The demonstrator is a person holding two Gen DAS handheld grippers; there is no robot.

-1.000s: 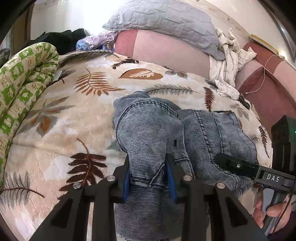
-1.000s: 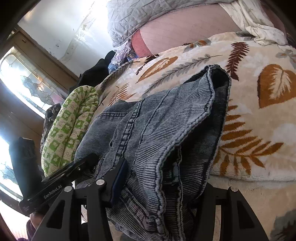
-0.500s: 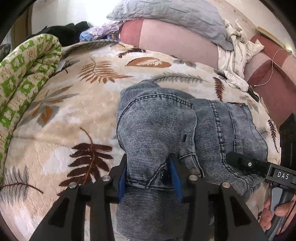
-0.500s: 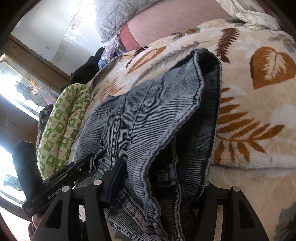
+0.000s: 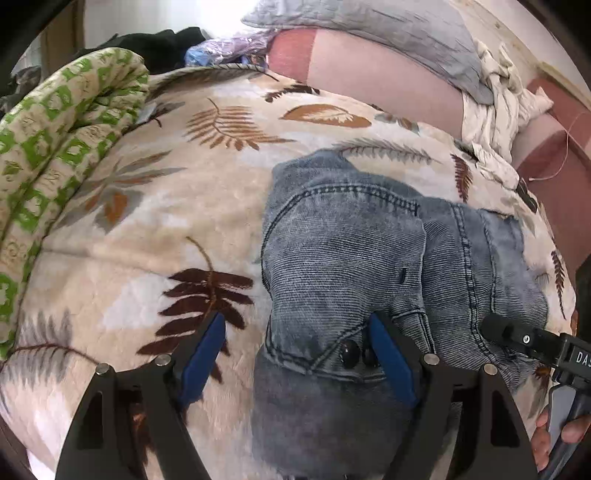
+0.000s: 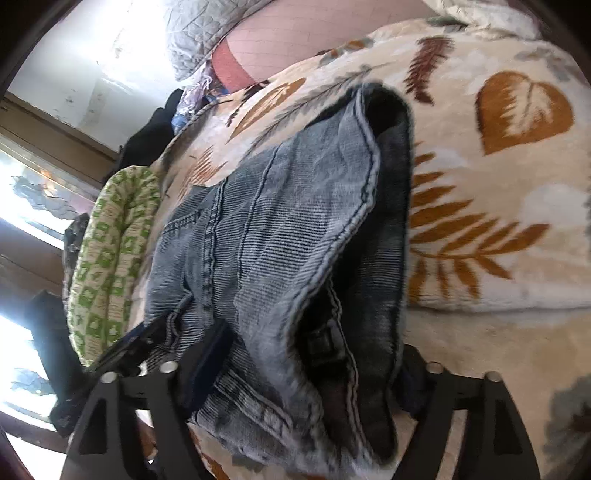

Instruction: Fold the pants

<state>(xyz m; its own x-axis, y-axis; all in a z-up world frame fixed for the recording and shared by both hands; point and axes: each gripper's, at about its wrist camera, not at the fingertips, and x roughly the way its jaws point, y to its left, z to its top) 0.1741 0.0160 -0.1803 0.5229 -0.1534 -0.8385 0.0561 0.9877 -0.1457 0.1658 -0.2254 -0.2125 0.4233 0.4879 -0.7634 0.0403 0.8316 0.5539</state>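
Through my left wrist camera I count one pair of grey-blue denim pants (image 5: 343, 266), folded into a thick bundle and lying on the cream leaf-print blanket (image 5: 140, 229) that covers the bed. There is also one rolled green-and-white quilt (image 5: 55, 147) along the left edge, one grey pillow (image 5: 369, 33) at the far end, and one crumpled pale cloth (image 5: 495, 118) beside that pillow. My left gripper (image 5: 295, 350) has its jaws opening and already wide: the left blue pad stands clear over the blanket, apart from the denim, while the right pad sits against the waistband near its two dark buttons (image 5: 354, 354); the near end of the pants lies between the fingers, no longer pinched. At the lower right I see part of my other tool with a hand (image 5: 554, 439) on its handle. Through my right wrist camera I count the same single pair of pants (image 6: 280, 240), its stacked layers and seams running away from me across the blanket (image 6: 498, 206), with the one green quilt (image 6: 110, 258) to the left. My right gripper (image 6: 306, 365) is opening too, jaws spread wide with the folded edge of the denim lying between them; whether the pads touch the fabric I cannot tell.
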